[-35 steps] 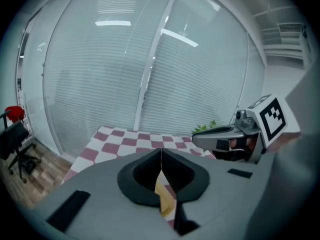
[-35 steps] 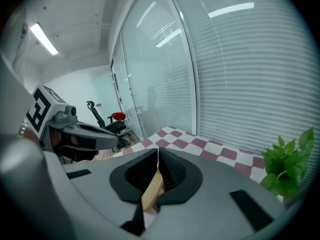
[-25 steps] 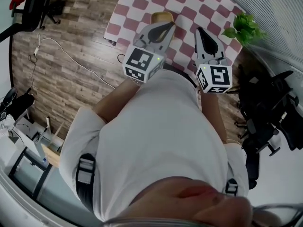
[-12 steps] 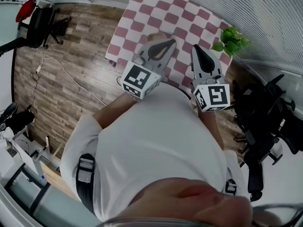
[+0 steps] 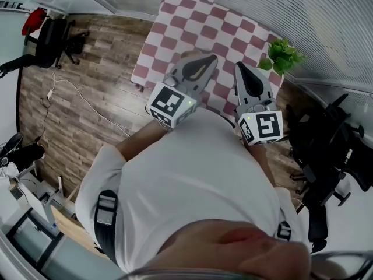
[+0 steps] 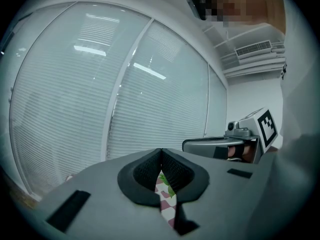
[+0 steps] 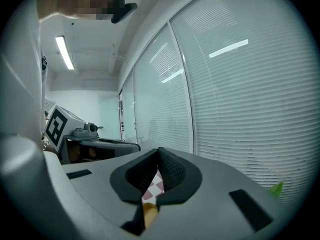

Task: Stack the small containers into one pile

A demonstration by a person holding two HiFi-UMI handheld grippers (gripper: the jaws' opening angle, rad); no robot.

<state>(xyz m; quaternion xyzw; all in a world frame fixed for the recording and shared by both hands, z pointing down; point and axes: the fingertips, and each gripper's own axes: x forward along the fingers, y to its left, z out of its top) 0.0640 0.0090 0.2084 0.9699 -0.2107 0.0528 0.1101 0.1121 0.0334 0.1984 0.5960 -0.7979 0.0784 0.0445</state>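
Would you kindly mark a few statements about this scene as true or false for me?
1. The left gripper and the right gripper are both shut, with nothing held. True.
2. The tablecloth is plain blue. False: it is checked in red and white.
3. A green plant stands by the table's right side. True.
4. The floor is carpeted. False: it is made of wood planks.
5. A black office chair stands at the person's right. True.
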